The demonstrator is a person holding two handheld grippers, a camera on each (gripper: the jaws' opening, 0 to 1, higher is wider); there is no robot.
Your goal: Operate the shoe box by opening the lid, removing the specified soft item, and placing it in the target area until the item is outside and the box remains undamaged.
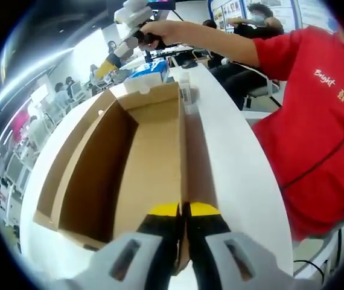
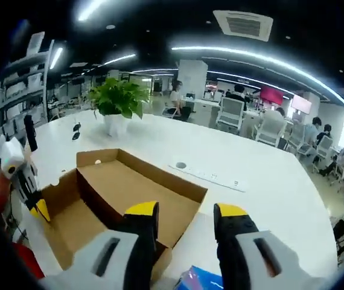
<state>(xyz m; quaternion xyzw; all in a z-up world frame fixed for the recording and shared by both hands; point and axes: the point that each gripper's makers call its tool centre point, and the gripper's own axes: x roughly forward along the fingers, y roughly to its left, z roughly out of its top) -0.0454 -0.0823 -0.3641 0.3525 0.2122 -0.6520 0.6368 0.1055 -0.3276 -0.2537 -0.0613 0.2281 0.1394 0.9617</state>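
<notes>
In the left gripper view, the left gripper (image 1: pixel 183 212) has its fingers clenched on the long side wall of the shoe box (image 1: pixel 130 175), at the end of the box nearest to it. The thin cardboard wall stands between the two yellow tips. This hold probably serves to keep the box steady on the white counter (image 1: pixel 226 151) while the other hand works. The box is open and its inside looks bare: no soft item can be seen in it. Beyond the far end of the box the right gripper (image 1: pixel 110 63) is lifted above the counter, held by the person's hand (image 1: pixel 154 29). A blue object (image 1: pixel 149 68) lies on the counter near that end, but whether it is the soft item cannot be told.

In the right gripper view, the right gripper (image 2: pixel 187 214) hangs above the box with its fingers released and a clear gap between them; nothing is held. The open box (image 2: pixel 124 193) lies below, near the counter edge on the person's side. The left gripper (image 2: pixel 36 202) shows at the box's left side. A blue thing (image 2: pixel 199 281) lies just under the right gripper's fingers. A potted plant (image 2: pixel 119 103) stands further back on the counter (image 2: pixel 268 175), well apart from the box
</notes>
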